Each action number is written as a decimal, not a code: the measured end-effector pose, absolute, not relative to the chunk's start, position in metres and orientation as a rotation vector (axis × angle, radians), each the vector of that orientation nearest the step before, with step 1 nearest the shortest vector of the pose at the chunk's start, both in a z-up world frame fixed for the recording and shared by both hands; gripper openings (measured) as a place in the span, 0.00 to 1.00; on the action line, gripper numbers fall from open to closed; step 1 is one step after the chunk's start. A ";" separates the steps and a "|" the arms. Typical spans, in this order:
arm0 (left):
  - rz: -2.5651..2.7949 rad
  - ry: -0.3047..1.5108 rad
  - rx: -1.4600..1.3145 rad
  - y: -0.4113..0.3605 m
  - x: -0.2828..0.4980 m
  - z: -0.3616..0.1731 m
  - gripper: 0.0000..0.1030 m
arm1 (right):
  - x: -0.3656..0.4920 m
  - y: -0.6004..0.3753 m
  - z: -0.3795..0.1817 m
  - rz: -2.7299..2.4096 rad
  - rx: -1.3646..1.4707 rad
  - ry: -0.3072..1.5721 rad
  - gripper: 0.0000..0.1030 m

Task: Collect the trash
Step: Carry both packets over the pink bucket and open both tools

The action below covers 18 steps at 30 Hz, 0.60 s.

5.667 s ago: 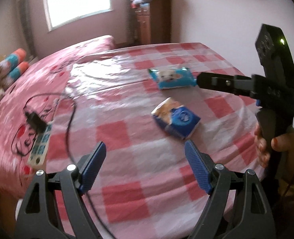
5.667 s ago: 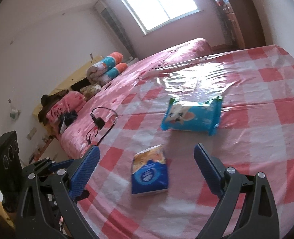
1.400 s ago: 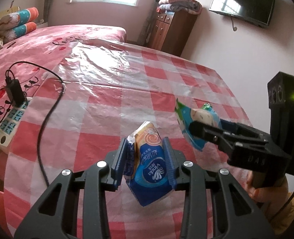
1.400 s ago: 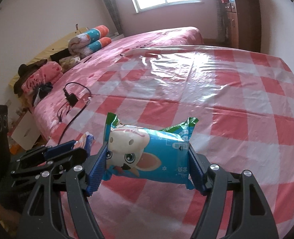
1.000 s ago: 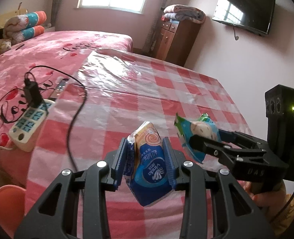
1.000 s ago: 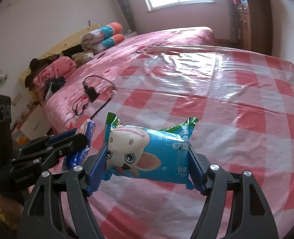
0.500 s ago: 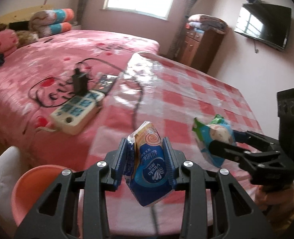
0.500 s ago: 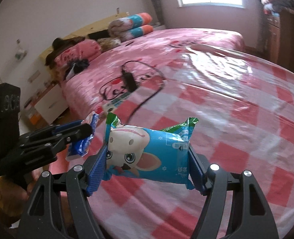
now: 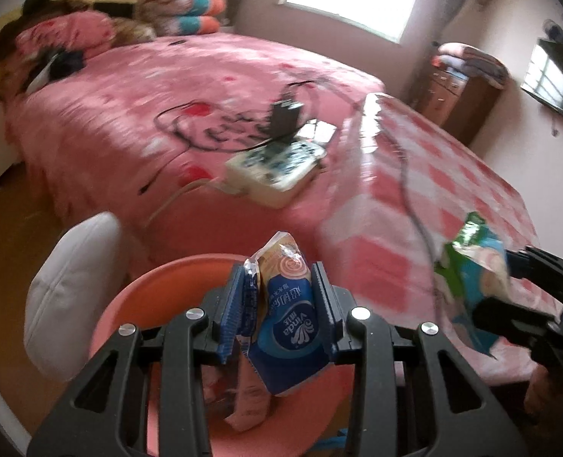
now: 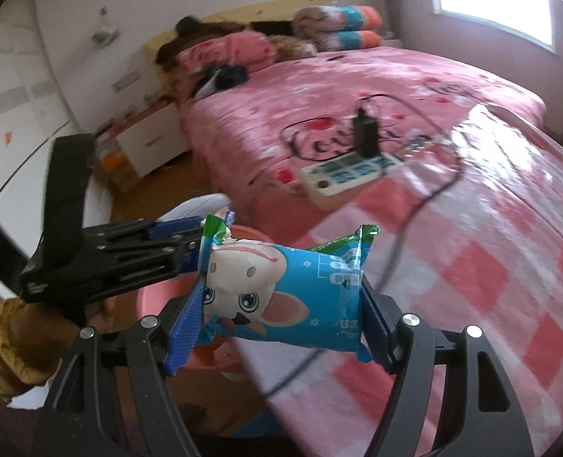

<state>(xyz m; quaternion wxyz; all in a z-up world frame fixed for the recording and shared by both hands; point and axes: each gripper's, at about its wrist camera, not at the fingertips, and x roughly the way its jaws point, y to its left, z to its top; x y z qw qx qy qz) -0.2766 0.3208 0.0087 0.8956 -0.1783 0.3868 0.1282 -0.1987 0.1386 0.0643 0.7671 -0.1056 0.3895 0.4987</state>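
My left gripper (image 9: 277, 304) is shut on a blue Vinda tissue pack (image 9: 285, 320) and holds it over the pink bin (image 9: 155, 293) on the floor by the bed. My right gripper (image 10: 277, 304) is shut on a light blue wet-wipe pack with a cartoon animal (image 10: 281, 293), held in the air beside the checked table edge. The wipe pack also shows at the right of the left wrist view (image 9: 475, 278). The left gripper shows in the right wrist view (image 10: 175, 236), above the pink bin (image 10: 159, 297). Some trash lies inside the bin.
A white power strip (image 9: 277, 171) with a black plug and cable lies on the pink bed (image 9: 129, 122) near the checked tablecloth (image 9: 453, 175). A white rounded object (image 9: 68, 285) stands left of the bin. A wooden dresser (image 9: 460, 95) stands at the back.
Both grippers have swung left and down off the table with their packs. The pink bin now sits right under the left gripper; the view is blurred by motion.
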 end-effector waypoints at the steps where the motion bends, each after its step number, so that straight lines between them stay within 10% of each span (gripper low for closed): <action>1: 0.277 0.807 -0.377 0.325 -0.280 0.005 0.36 | -0.205 0.148 0.062 1.106 -0.256 0.847 0.70; 18: 0.361 0.870 -0.485 0.374 -0.309 -0.044 0.47 | -0.254 0.225 0.031 1.247 -0.518 0.801 0.89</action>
